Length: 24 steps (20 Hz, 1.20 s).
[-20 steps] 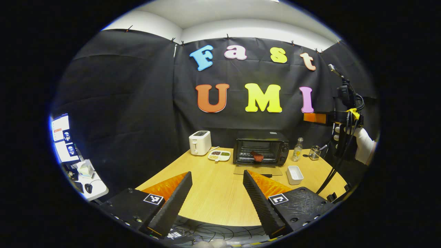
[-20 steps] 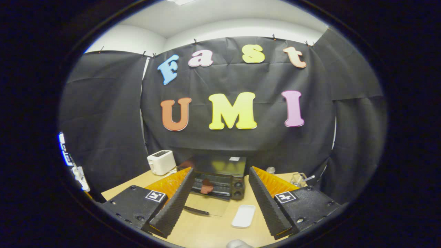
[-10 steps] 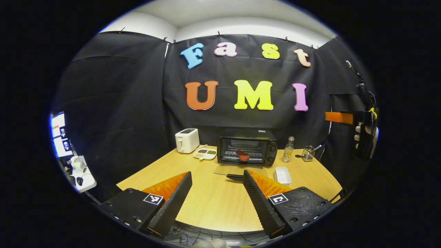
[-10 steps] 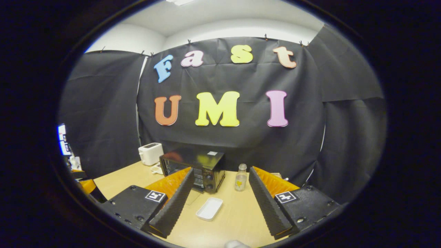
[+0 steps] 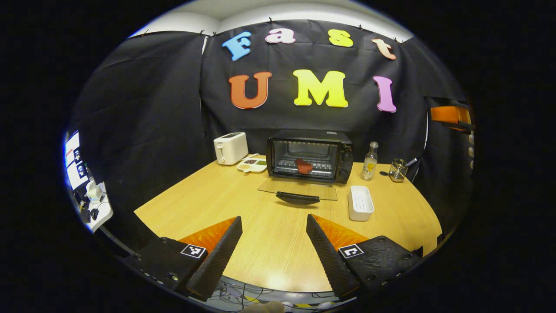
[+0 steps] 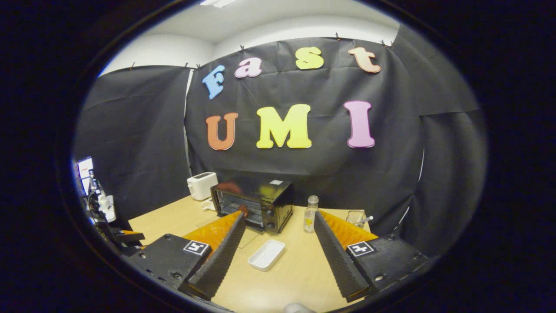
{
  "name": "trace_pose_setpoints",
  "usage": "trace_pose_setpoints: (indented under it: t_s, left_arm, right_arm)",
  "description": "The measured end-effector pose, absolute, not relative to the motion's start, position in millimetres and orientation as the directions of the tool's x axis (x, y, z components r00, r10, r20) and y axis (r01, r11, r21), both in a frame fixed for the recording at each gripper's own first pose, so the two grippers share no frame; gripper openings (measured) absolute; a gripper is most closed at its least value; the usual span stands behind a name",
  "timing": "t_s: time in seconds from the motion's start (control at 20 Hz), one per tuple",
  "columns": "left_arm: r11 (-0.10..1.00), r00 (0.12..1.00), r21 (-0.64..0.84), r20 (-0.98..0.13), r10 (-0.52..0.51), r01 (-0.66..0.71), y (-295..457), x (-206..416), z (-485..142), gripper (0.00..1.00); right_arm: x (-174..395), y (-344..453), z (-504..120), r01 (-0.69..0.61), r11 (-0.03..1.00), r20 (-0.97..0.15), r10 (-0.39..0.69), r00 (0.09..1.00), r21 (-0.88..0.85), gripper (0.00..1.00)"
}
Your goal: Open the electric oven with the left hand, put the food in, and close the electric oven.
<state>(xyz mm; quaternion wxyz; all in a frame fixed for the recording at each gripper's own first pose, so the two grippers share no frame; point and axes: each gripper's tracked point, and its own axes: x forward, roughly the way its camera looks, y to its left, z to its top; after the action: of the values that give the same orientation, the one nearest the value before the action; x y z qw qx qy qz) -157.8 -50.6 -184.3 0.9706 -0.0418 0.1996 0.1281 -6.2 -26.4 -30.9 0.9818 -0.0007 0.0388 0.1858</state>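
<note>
Two grippers are in play, both empty and both well back from the work. Largest item first: the round light-wood worktop (image 5: pixel 243 204), carrying everything else. At its far side stands the black box-shaped electric oven (image 5: pixel 309 154) with its clear glass door (image 5: pixel 299 190) dropped flat onto the worktop and a black bar handle (image 5: pixel 298 198) along the door's near edge. A reddish-brown piece of food (image 5: pixel 303 166) already lies on the wire rack inside.

Left of the oven sit a white two-slot toaster (image 5: pixel 230 147) and a small white divided dish of snacks (image 5: pixel 252 164). To its right are a shallow white rectangular tray (image 5: pixel 361 203), a clear glass bottle (image 5: pixel 369 161) and a small wire holder (image 5: pixel 397 170).

The left gripper (image 5: pixel 273 243) hangs over the near edge of the worktop, fingers spread wide, nothing between them. The right gripper (image 6: pixel 278 250) is raised off to the oven's right, fingers likewise wide and empty.

Assessment — food is in; closing the door looks to be the remaining step. The door should swing stiffly on its bottom hinge, moderately heavy for its size, and being glass it is fragile and likely slippery. Best purchase is the bar handle — either clasped at its middle or lifted from beneath — not the pane itself. Letting it slam risks jolting the rack and the food.
</note>
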Motion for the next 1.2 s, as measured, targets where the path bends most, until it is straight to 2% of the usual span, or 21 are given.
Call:
trace_pose_setpoints:
  t_s: [0.35,0.65,0.9,1.2]
  left_arm:
    - [0.996,0.899,-0.049,-0.435,0.049,-0.078,-59,-55,-236,0.95]
    - [0.995,0.863,-0.087,-0.497,-0.088,0.051,-56,11,-291,0.96]
    - [0.996,0.844,-0.054,-0.529,-0.092,0.074,-48,34,-325,0.95]
    - [0.997,0.839,-0.050,-0.538,-0.083,0.067,-44,52,-340,0.95]
  right_arm:
    - [0,-28,-27,-0.230,0.973,-0.126,0.228,0.965,0.000,1.00]
    - [-4,-28,-13,-0.036,0.998,-0.129,0.029,0.991,-0.048,1.00]
    - [-11,-28,-23,0.051,0.996,-0.162,-0.062,0.985,-0.072,1.00]
    - [-6,-19,-27,0.068,0.993,-0.189,-0.086,0.978,-0.100,1.00]
